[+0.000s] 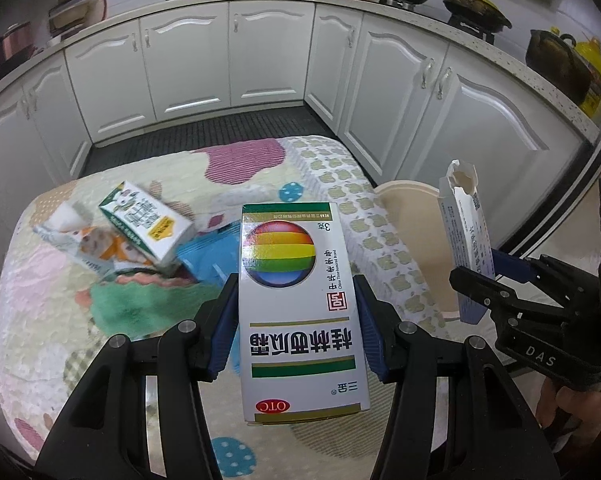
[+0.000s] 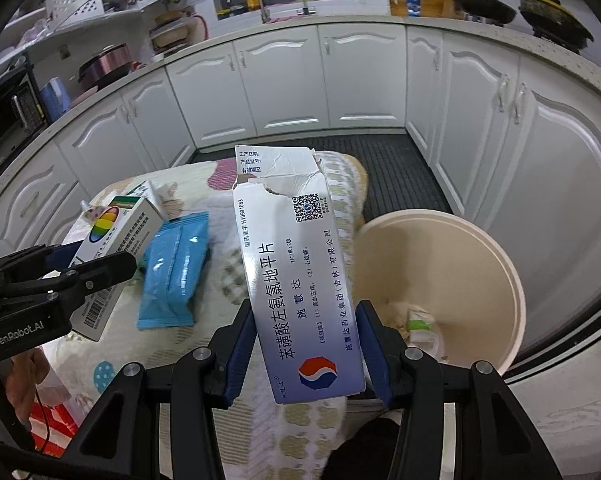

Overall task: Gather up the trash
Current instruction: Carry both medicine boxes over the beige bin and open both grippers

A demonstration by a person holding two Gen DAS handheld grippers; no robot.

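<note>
At the far left of the quilt-covered worktop [image 1: 52, 320] lay a green-and-white carton [image 1: 148, 224], tilted across a flatter box with an orange-and-white picture [image 1: 88, 248], the two touching. Just to their right a blue wipes packet [image 2: 174, 268] lay flat on the quilt. Next along, the left tongs [image 1: 296, 320] were clamped on a white medicine box with a rainbow ball [image 1: 296, 304], their blue pads [image 1: 222, 324] pressed against its long sides and the box held above the quilt, its printing upside down to the left wrist camera. Farther right, the right tongs [image 2: 306, 344] were closed on a blue-white pill box [image 2: 296, 280] with a torn, crumpled upper end (a QR code showed just below the tear), gripped near its lower end and standing roughly upright. To the right of that, beside the edge of the worktop and lower down, stood a cream bin [image 2: 500, 272], with some pale scraps and a green-and-white piece lying at its bottom. White kitchen cabinets [image 2: 284, 88] ran behind everything.
</note>
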